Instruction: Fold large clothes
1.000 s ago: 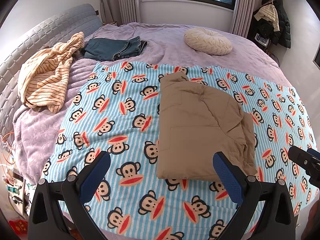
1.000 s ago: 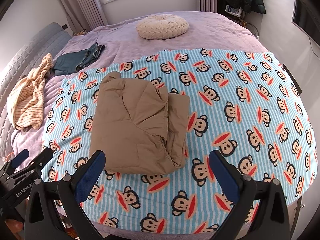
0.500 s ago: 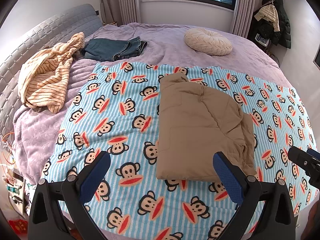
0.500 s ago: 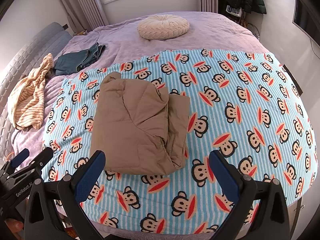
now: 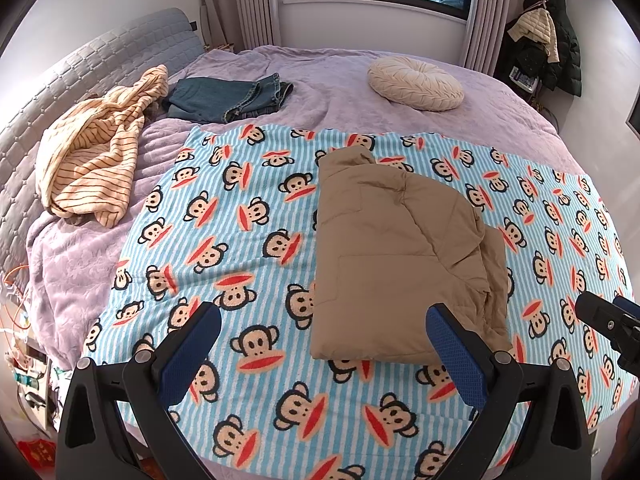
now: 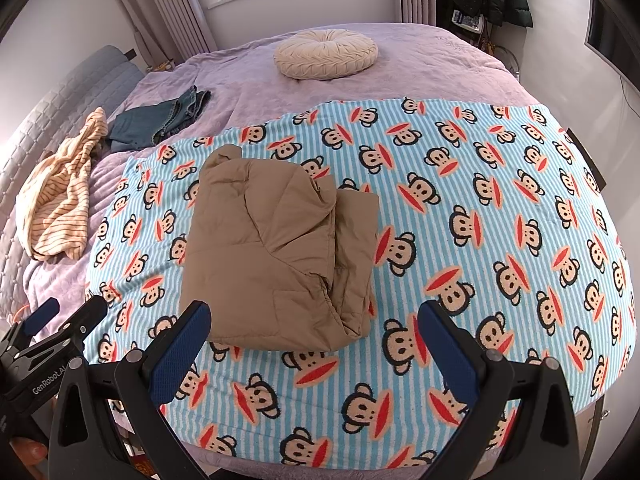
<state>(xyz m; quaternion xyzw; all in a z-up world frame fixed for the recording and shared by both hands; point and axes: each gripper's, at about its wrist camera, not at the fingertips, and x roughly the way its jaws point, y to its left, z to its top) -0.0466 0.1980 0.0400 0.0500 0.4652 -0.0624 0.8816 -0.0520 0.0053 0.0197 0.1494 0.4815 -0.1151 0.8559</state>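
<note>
Nearby, folded jeans [image 5: 228, 96], a striped top [image 5: 92, 160] and a round cushion [image 5: 416, 84] lie beyond the folded tan jacket [image 5: 400, 256]; left gripper [image 5: 324, 344] and right gripper [image 6: 316, 344] hover with jaws wide, empty.

Home bedroom: bed [image 5: 360, 92] with headboard [image 5: 100, 64], curtains [image 5: 248, 0], hung coats [image 5: 556, 56].
</note>
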